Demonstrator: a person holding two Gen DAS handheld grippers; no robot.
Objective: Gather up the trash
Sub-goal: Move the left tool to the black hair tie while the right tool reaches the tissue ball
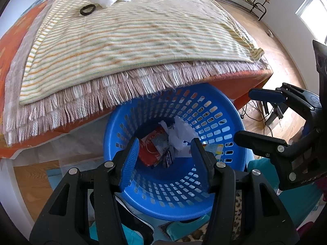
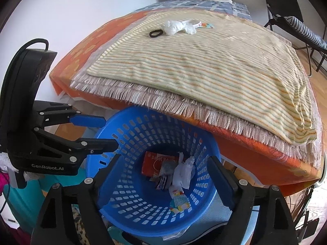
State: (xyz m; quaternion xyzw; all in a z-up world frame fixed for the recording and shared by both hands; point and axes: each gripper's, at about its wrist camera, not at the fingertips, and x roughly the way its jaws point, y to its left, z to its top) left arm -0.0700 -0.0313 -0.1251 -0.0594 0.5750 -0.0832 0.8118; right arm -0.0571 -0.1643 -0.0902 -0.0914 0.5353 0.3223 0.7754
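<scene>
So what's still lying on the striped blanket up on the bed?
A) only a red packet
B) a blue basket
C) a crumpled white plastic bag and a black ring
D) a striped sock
C: the crumpled white plastic bag and the black ring lie side by side on the striped blanket.

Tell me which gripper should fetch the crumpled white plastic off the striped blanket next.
Probably left: the left gripper and right gripper both hang open over the blue basket, but the white plastic lies toward the bed's left side.
</scene>
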